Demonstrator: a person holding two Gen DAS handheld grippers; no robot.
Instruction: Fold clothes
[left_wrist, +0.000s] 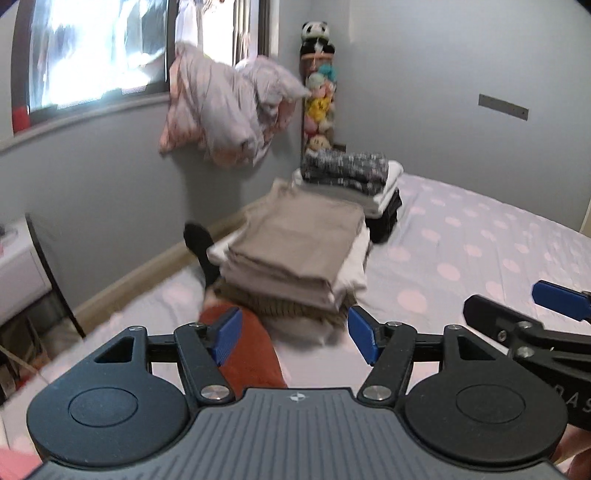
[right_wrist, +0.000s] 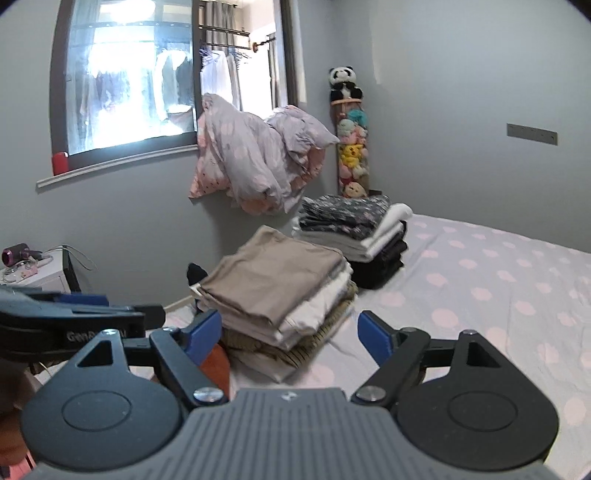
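While both hover low over the bed (right_wrist: 480, 280), the left gripper (left_wrist: 293, 336) and the right gripper (right_wrist: 290, 332) have their blue fingers spread apart and hold nothing. Just past them lies a rust-red garment (left_wrist: 255, 350), touching the foot of the near stack of folded clothes (right_wrist: 280, 291), which is topped by a tan piece. Behind it, near the corner, stands a second stack (right_wrist: 354, 229) with dark patterned cloth on top. A crumpled duvet (right_wrist: 258, 162) hangs over the windowsill beyond.

The bedsheet (right_wrist: 498, 288) lies bare to the right. Two folded stacks, the near stack (right_wrist: 280, 291) and far stack (right_wrist: 354, 232), block the left side by the wall.
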